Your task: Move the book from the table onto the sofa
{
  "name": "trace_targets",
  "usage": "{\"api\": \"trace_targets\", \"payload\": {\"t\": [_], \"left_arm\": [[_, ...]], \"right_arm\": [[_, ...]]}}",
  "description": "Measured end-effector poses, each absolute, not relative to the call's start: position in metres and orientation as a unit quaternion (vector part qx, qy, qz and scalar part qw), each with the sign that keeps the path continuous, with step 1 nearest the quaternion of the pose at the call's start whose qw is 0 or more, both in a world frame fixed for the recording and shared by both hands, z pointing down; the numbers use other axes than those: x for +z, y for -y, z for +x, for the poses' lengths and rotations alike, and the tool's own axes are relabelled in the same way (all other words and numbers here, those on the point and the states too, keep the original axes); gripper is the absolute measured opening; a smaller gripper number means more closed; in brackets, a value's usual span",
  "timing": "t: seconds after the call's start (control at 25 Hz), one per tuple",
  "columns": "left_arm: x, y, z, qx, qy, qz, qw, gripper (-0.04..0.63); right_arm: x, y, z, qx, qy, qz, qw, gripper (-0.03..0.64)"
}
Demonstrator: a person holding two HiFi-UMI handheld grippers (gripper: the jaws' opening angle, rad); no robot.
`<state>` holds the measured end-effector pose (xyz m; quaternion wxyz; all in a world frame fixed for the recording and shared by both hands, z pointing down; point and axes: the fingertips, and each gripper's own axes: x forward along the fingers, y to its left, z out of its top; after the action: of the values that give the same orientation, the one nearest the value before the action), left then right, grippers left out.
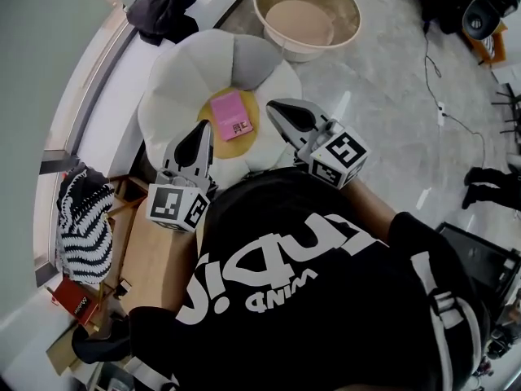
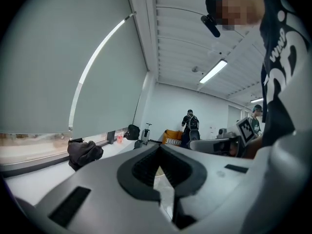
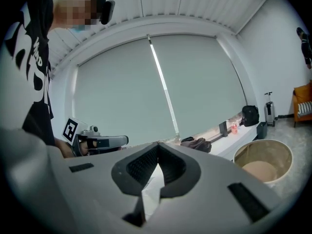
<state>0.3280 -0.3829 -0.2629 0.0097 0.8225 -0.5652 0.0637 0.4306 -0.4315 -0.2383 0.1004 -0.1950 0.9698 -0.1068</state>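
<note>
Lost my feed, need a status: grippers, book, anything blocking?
Left gripper shut, empty. Right gripper shut, empty. Pink book flat on flower-shaped sofa, neither gripper touching. Nothing blocking it.

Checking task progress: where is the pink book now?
Head view, upper middle: the pink book lies on the yellow centre of the white flower-shaped cushion, between the left tool and right tool.

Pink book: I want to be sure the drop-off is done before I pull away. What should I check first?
1. Pink book lies flat on the yellow centre of the flower-shaped seat: ok.
2. Left claw shut, nothing between its jaws: ok.
3. Right claw shut, empty: ok.
4. Neither claw touches the book: ok.
5. Wooden table free of other books: cannot tell, the person's torso hides much of it.
</note>
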Motion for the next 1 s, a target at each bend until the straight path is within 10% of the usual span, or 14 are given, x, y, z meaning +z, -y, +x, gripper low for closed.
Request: {"api": "trace_targets", "payload": {"t": [1.0], "left_arm": [[-0.253, 0.376, 0.326, 0.051, 0.572, 0.818, 0.030, 0.009]], "right_arm": [[-0.227, 0.421, 0.425, -0.111, -0.967, -0.212, 0.091, 0.002]]}}
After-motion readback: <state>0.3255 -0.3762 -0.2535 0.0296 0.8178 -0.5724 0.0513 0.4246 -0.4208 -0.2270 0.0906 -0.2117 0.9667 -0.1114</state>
